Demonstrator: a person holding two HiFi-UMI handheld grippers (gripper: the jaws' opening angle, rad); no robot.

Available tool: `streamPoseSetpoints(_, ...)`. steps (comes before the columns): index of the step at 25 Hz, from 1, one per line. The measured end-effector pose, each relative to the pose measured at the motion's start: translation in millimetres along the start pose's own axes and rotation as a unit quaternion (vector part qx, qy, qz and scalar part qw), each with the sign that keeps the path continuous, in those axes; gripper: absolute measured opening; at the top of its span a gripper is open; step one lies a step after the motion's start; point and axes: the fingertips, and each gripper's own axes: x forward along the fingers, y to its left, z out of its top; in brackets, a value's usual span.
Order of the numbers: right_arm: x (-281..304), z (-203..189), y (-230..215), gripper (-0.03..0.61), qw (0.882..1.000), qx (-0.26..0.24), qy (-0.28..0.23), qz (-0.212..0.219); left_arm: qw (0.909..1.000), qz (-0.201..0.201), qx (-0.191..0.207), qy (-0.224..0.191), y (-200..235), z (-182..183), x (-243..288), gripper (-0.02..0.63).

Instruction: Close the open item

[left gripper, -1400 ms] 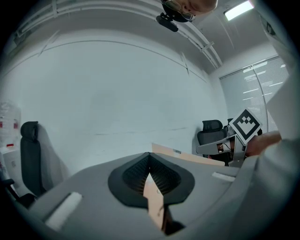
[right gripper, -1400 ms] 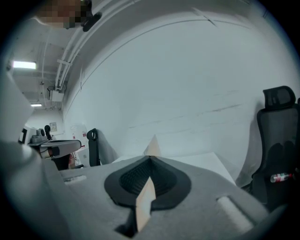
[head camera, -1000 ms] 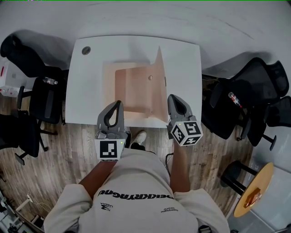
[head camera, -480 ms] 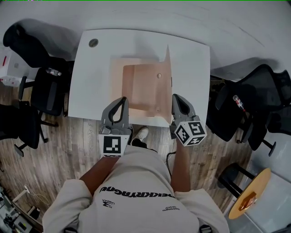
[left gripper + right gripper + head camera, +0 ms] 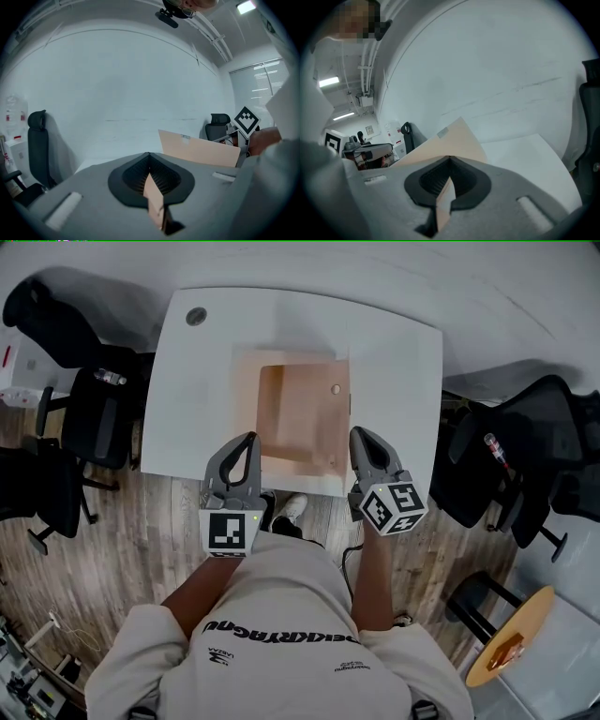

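An open tan cardboard box [image 5: 305, 418] sits on the white table [image 5: 197, 409], toward its near edge. My left gripper [image 5: 249, 439] is at the box's near left corner, shut on the edge of a cardboard flap [image 5: 154, 201]. My right gripper [image 5: 359, 434] is at the near right corner, shut on the right flap [image 5: 444, 201], which stands nearly upright and edge-on [image 5: 349, 399]. In the left gripper view the opposite flap [image 5: 199, 149] rises ahead, with the right gripper's marker cube [image 5: 247, 120] behind it. The box's floor looks bare.
Black office chairs stand to the left [image 5: 56, 362] and right [image 5: 525, 427] of the table. A cable grommet [image 5: 196, 316] sits at the far left corner of the table. A round wooden stool [image 5: 511, 638] stands at lower right. White wall lies beyond the table.
The right flap, leaning outward a second ago, now stands close to upright. Both grippers keep their hold at the near corners, and the head view has shifted slightly.
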Motion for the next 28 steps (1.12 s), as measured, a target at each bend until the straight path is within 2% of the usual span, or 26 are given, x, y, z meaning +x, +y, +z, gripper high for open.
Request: streamPoseSetpoints(28, 55.3, -32.7, 24.5, -0.002, 0.998, -0.009, 0.064, 0.019, 0.9977, 0.02, -0.029, 0.059, 50.7, -53.3, 16.6, 0.0)
